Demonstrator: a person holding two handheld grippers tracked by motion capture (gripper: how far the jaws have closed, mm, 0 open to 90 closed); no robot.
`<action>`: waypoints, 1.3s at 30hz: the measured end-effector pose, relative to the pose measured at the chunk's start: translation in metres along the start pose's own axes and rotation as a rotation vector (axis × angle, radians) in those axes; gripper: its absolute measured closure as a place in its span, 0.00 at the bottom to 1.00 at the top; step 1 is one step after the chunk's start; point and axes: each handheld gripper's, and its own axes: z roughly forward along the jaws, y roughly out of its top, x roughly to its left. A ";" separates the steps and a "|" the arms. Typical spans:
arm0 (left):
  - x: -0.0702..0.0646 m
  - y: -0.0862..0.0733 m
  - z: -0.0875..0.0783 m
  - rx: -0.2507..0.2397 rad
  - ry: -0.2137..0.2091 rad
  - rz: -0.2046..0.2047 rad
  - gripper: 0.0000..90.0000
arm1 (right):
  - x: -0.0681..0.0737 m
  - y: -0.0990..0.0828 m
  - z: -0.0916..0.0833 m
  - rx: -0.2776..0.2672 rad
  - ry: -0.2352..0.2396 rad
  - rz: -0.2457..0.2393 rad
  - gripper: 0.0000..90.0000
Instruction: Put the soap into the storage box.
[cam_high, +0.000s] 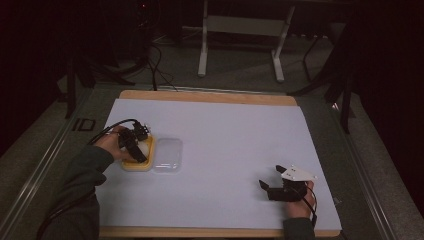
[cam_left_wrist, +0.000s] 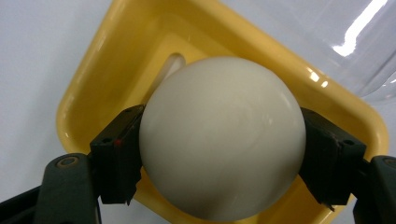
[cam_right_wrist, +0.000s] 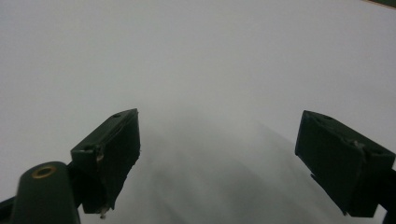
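A white egg-like ball (cam_left_wrist: 222, 140) sits between the jaws of my left gripper (cam_left_wrist: 222, 154), whose pads press on both its sides. Under it lies a square yellow tray (cam_left_wrist: 93, 79) with a slotted middle. From above, the left gripper (cam_high: 136, 142) hovers over that yellow tray (cam_high: 135, 165) at the table's left, and the ball (cam_high: 143, 148) shows as a pale spot. My right gripper (cam_high: 270, 186) rests at the front right with its jaws wide apart; in its own view the right gripper (cam_right_wrist: 219, 154) has only white sheet between the pads.
A clear plastic lid (cam_high: 167, 155) lies right beside the yellow tray, also seen as the clear lid (cam_left_wrist: 355, 37) at the top right. A white sheet (cam_high: 225, 150) covers the wooden board (cam_high: 210, 97). Cables and a white table frame (cam_high: 240, 35) stand on the floor beyond.
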 end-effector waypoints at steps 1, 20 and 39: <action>0.001 -0.001 0.000 -0.007 -0.006 -0.006 0.27 | 0.000 0.000 0.000 0.000 0.000 0.001 0.15; 0.002 -0.007 0.007 -0.022 -0.025 -0.030 0.20 | 0.000 0.000 0.000 0.001 0.000 -0.003 0.15; 0.001 -0.008 -0.005 -0.060 0.044 -0.026 0.04 | 0.000 0.000 0.000 0.002 0.000 -0.002 0.15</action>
